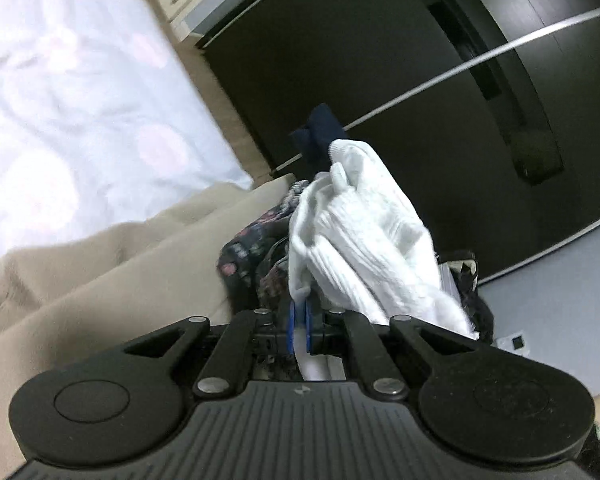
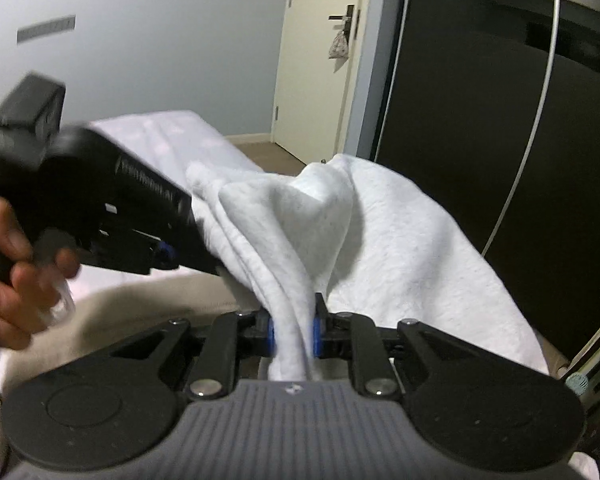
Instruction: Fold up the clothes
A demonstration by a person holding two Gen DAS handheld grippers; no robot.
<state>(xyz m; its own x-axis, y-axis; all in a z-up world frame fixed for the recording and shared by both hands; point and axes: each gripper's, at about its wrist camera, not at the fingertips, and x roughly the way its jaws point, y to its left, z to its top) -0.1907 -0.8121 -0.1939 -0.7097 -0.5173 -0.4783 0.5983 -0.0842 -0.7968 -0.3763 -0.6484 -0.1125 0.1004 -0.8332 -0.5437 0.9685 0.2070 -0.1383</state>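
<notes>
White garment (image 2: 400, 232) soft knit cloth; wardrobe (image 1: 380, 60) glossy dark.

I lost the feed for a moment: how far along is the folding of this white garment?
Nothing looks folded yet. In hand: the white garment hangs bunched between both tongs, the left tongs shut on a thin edge, the right tongs clamped on a thicker gather. Left to do: spread it on the bed, fold it, then take on the dark patterned clothes heaped beyond.

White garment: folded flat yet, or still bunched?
Bunched. The white garment hangs in loose creases off the bed, pinched by both the right gripper and the left gripper.
</notes>
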